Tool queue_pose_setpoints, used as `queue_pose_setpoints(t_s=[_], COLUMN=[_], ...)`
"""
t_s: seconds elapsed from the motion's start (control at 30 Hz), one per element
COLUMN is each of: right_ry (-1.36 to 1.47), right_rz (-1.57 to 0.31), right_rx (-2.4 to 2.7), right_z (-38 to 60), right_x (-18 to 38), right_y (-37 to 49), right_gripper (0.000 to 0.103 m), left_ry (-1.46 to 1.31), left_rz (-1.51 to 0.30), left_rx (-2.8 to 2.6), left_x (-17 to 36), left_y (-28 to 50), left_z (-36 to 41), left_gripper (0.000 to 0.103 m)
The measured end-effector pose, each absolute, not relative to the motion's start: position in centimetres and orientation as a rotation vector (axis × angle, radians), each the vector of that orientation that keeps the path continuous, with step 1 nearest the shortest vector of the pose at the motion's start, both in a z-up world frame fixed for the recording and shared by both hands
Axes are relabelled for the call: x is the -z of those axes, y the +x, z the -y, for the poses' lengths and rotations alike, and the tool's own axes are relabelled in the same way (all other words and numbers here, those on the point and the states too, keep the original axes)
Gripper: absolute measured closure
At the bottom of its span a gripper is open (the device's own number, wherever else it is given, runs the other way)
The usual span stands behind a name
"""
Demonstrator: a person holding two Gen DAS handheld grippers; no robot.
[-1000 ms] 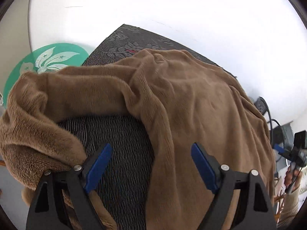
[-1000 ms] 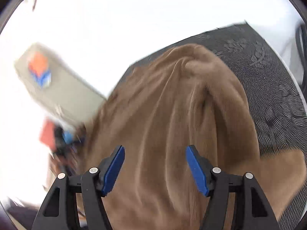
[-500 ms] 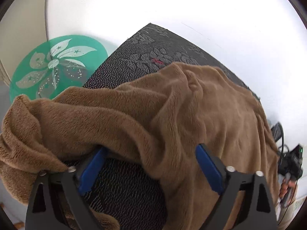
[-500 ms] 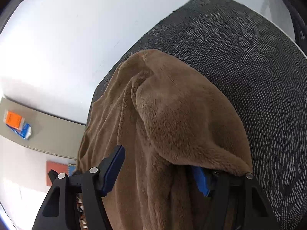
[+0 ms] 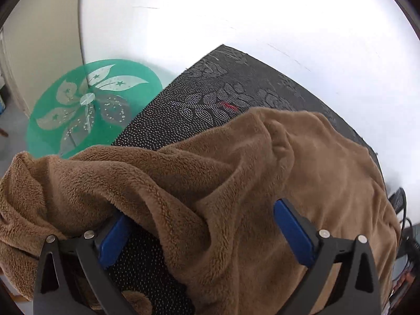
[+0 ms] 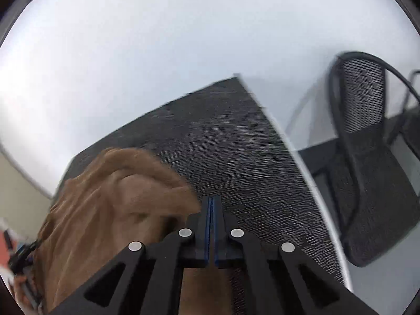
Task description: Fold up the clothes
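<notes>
You've got the fluffy brown fleece garment heaped on the black patterned mat covering the counter, still rumpled, one part bunched off the mat's near-left edge, so the folding is barely begun. Your left gripper hangs with its fingers spread wide over a ridge of fleece, pinching nothing. Your right gripper has just snapped closed, fingers pressed together, empty, beside the fleece. Every neat fold remains ahead, I'd say.
</notes>
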State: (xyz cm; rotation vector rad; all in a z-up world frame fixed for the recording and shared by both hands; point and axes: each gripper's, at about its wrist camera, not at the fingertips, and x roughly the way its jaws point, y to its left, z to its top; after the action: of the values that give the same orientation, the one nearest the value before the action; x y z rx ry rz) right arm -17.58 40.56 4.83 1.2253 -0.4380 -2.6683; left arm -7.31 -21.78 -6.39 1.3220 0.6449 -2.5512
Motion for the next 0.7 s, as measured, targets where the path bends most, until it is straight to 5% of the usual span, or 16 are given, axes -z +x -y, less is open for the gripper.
queue_pose_setpoints(t_s=[0.23, 0.3, 0.37, 0.7], right_ry=[1.221, 1.223, 1.201, 1.169], right_rz=[0.325, 0.256, 0.214, 0.165], right_rx=[2.544, 2.542, 2.538, 2.495], right_z=[-36.9, -35.7, -34.6, -31.7], right_x=[-6.2, -6.4, -6.8, -7.8], right_y=[-17.9, -17.6, -18.1, -22.0], right_gripper=[0.097, 0.082, 0.021, 0.017], left_ry=[1.289, 1.269, 1.249, 1.306], left_rz=[-0.776, -0.762, -0.716, -0.481], left_rx=[2.634, 2.674, 2.712, 2.744], left_x=[4.2, 2.9, 1.8, 0.2], left_y=[-5.1, -4.2, -3.9, -11.3], left_z=[22.6, 22.1, 21.7, 24.3], left_gripper=[0.0, 0.0, 0.0, 0.001])
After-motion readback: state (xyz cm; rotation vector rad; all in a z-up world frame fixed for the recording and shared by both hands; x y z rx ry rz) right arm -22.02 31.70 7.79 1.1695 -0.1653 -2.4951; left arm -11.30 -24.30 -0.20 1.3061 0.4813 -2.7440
